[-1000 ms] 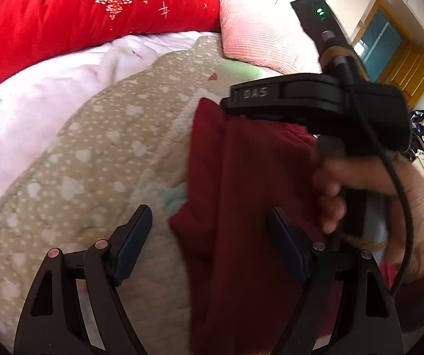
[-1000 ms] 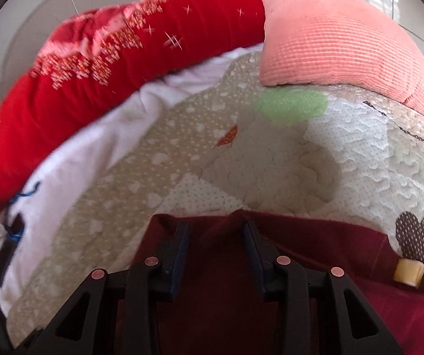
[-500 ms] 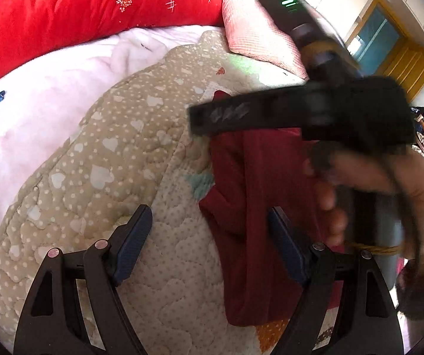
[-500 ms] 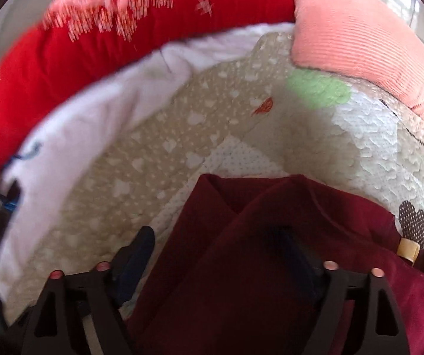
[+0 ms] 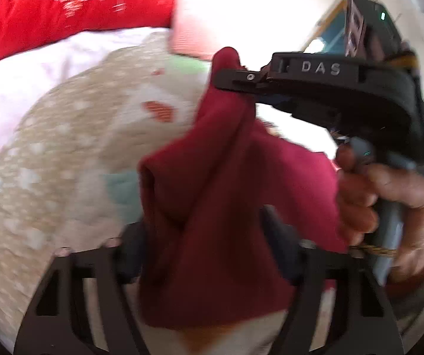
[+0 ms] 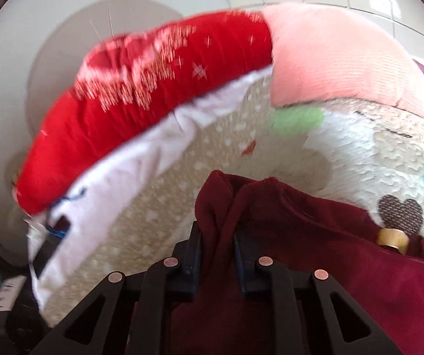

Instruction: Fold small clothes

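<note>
A dark red garment hangs lifted above the quilted bed cover. My right gripper is shut on a bunched fold of the garment; in the left wrist view it pinches the cloth's top corner. My left gripper has its fingers closed against both sides of the hanging cloth, pinching it. A small tan tag sits on the garment at the right.
A red embroidered pillow and a pink pillow lie at the head of the bed. White sheet shows left of the quilt. A door and window are at the far right.
Both grippers closed on the garment and lifted it off the quilt. The right gripper opened half a second ago, then shut again on a fold.
</note>
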A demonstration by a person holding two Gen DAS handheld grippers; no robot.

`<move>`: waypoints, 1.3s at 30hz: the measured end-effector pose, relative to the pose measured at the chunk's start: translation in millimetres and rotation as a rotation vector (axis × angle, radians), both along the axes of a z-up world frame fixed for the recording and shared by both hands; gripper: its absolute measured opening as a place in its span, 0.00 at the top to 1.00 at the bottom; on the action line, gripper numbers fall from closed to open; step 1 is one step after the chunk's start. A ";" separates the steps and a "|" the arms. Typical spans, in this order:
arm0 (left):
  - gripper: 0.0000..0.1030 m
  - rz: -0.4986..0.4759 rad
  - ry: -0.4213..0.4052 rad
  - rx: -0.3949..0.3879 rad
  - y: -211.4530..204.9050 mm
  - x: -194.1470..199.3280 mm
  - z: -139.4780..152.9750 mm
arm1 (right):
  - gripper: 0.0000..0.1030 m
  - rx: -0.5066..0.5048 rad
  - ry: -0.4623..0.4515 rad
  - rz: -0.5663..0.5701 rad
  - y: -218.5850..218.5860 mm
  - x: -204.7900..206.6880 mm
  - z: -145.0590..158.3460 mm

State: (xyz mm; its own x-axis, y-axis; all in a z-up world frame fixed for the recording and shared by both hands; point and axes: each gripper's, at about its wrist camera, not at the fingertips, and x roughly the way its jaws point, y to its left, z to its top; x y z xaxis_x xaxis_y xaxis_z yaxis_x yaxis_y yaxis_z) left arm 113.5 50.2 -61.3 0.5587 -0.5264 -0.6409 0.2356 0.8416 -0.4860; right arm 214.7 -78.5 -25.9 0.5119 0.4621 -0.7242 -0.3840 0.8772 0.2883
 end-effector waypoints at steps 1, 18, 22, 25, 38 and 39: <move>0.58 -0.006 -0.021 0.010 -6.0 -4.1 8.3 | 0.84 0.019 -0.012 -0.006 -8.5 -5.4 7.4; 0.71 -0.440 -0.016 0.090 -246.4 -53.7 32.1 | 0.85 0.078 -0.074 -0.398 -249.6 -97.6 41.7; 0.71 -0.444 0.005 0.165 -263.0 -64.7 21.3 | 0.84 0.047 0.040 -0.493 -277.4 -88.4 -4.5; 0.70 -0.442 -0.054 0.215 -248.3 -83.1 46.3 | 0.76 0.118 0.033 -0.536 -299.1 -102.6 -5.5; 0.46 -0.175 -0.147 0.413 -182.2 -62.0 33.2 | 0.84 0.070 0.039 -0.366 -253.6 -167.6 -6.1; 0.46 -0.182 -0.139 0.415 -174.2 -72.2 24.5 | 0.84 0.009 0.017 -0.364 -247.2 -171.6 -5.4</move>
